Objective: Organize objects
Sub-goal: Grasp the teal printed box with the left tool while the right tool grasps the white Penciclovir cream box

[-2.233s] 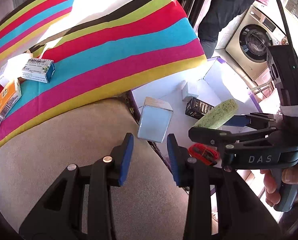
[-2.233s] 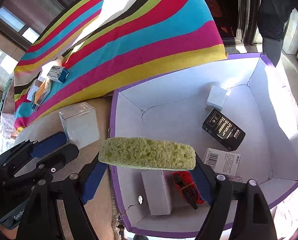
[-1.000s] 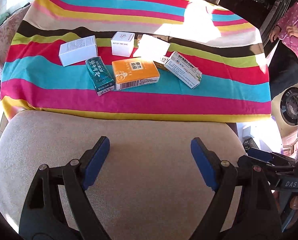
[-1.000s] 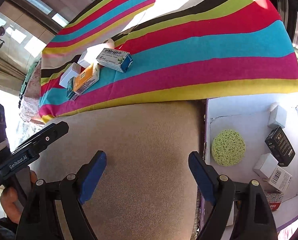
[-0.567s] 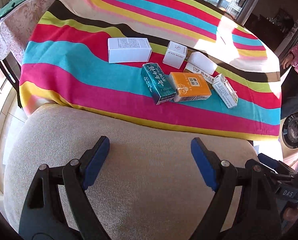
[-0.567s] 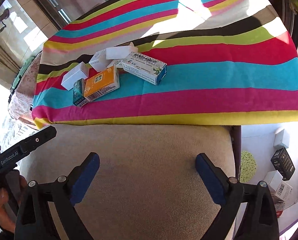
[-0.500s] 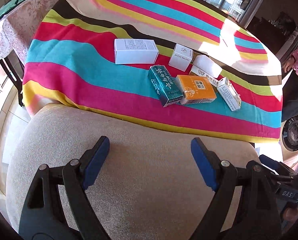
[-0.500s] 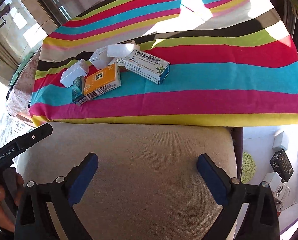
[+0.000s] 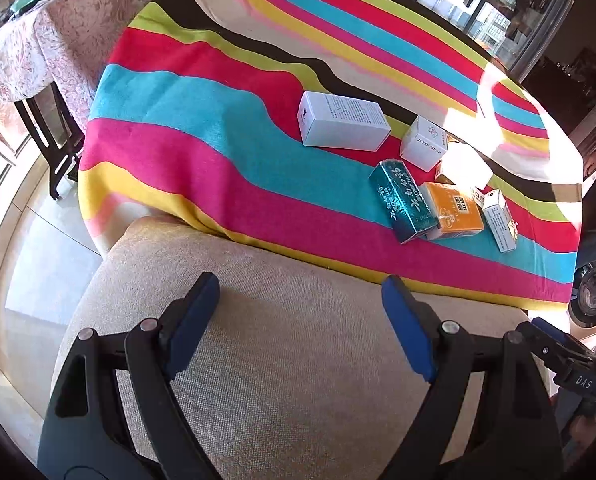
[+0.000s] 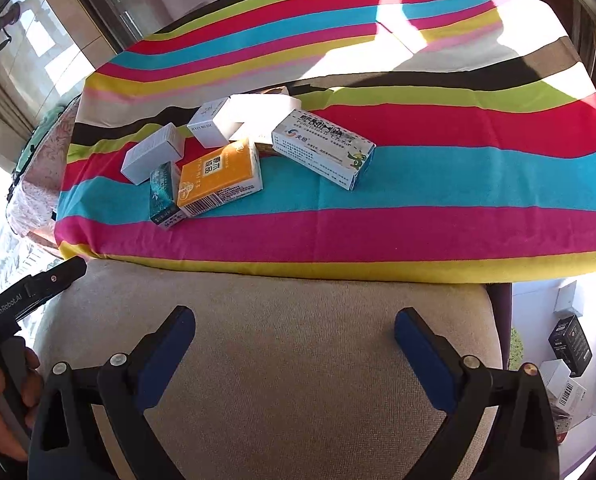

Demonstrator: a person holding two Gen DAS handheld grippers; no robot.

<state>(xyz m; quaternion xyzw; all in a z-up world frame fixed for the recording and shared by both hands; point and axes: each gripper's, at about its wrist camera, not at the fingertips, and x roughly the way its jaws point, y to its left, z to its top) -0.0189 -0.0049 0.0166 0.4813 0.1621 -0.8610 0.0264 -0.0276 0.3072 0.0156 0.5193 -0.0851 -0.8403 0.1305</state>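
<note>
Several small boxes lie on the striped tablecloth [image 9: 217, 128]: a long white box [image 9: 344, 126], a small white cube box [image 9: 426, 142], a teal box [image 9: 404, 200], an orange box [image 9: 456, 210] and a white-and-blue box [image 9: 500, 220]. The right wrist view shows the same group: orange box [image 10: 217, 176], teal box [image 10: 163, 194], white-and-blue box [image 10: 324, 148]. My left gripper [image 9: 300, 324] is open and empty above the beige chair back [image 9: 289, 360]. My right gripper [image 10: 295, 346] is open and empty above the same cushion [image 10: 281, 360].
A purple-edged white bin [image 10: 570, 364] stands on the floor at the right, holding a black box [image 10: 570, 346], white boxes and a green sponge [image 10: 516, 348]. A lace-covered side table [image 9: 25, 52] stands at the far left. A washing machine [image 9: 590, 300] is at the right.
Both grippers have let go of the blue-white box and the green sponge, opened wide and swung from the bin to face the striped table. The sponge now lies in the bin.
</note>
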